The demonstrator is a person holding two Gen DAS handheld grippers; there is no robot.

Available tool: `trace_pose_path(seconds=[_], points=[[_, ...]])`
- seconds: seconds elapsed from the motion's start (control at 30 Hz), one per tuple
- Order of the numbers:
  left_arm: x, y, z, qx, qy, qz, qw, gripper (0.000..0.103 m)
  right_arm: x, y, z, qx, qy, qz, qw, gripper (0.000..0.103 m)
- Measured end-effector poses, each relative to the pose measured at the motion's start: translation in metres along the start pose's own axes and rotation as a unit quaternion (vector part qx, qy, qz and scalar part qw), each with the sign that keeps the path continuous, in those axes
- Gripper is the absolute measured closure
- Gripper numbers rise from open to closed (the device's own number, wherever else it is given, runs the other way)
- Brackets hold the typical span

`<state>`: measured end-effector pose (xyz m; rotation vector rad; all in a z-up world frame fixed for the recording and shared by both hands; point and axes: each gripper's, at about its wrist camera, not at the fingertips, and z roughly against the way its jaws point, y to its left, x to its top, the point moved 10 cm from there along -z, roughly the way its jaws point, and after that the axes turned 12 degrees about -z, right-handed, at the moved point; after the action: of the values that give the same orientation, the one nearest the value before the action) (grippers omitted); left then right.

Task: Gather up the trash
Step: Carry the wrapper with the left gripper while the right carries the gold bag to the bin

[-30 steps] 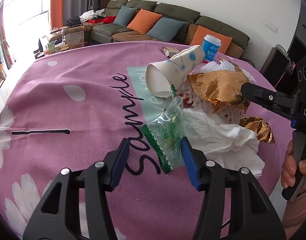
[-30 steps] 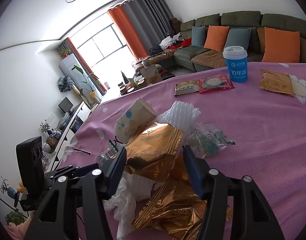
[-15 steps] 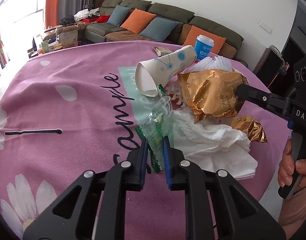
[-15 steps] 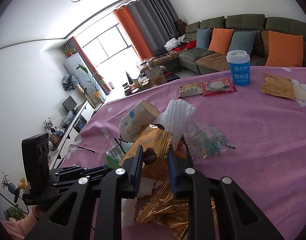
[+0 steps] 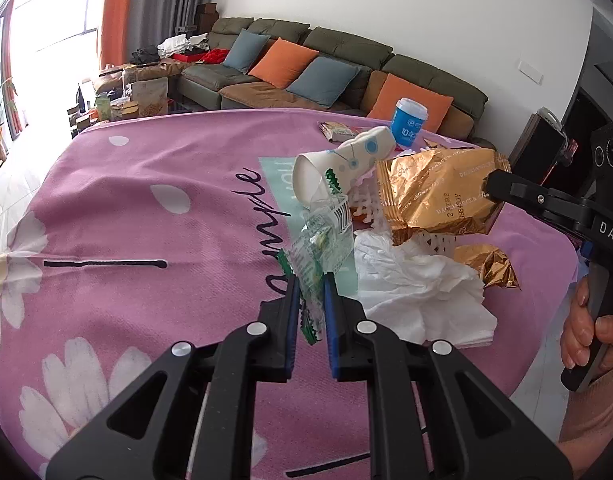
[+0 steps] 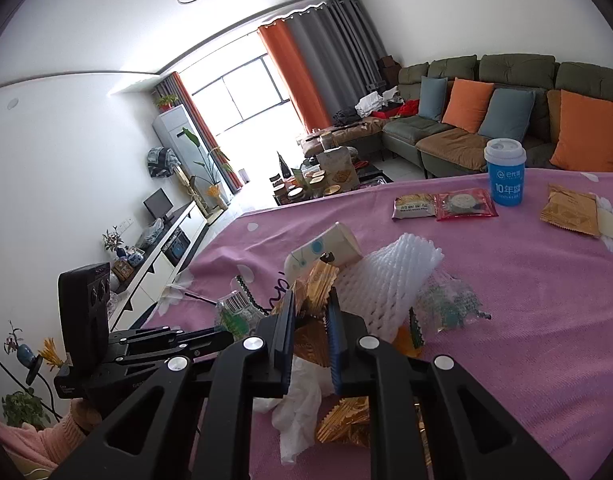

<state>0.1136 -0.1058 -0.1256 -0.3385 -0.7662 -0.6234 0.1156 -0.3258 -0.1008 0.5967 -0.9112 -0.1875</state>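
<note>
Now that both tools have gone from gaping to clamped, each has a piece of trash in its grip. The left tool [image 5: 309, 312] is pinched tight on the lower edge of the clear green-printed wrapper [image 5: 324, 240], which a moment ago only lay between its spread pads; the wrapper now stands up from the tabletop [image 5: 146, 220], its top near the mouth of the tipped paper cup [image 5: 342, 168]. The right tool [image 6: 312, 316] has closed on the gold snack bag [image 5: 438, 196] — seen from the left camera, that bag hangs lifted clear of the white foam net [image 6: 386, 276] and the crumpled tissue [image 5: 418, 292] under it. A second crumpled gold wrapper [image 5: 486, 264] lies untouched beside the tissue, and sealed snack packets [image 6: 442, 206] plus a blue lidded cup [image 6: 505, 178] sit well apart at the far edge. Judging by this, two items are secured and ready to carry off — no bin is in view, and most of the pile remains.
</note>
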Motion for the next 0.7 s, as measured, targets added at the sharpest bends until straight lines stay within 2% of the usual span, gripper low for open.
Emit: trace_pose_path(seconds=[0.27, 0.7], points=[[-0.006, 0.016, 0.037, 0.02, -0.021, 0.011, 0.9995, 0.091, 0.001, 0.025, -0.003, 0.025, 0.004, 0.017, 1.0, 0.09], [-0.036, 0.053, 0.099, 0.072, -0.036, 0.031, 0.9963, 0.091, -0.018, 0.081, -0.041, 0.078, 0.045, 0.05, 0.995, 0.09]])
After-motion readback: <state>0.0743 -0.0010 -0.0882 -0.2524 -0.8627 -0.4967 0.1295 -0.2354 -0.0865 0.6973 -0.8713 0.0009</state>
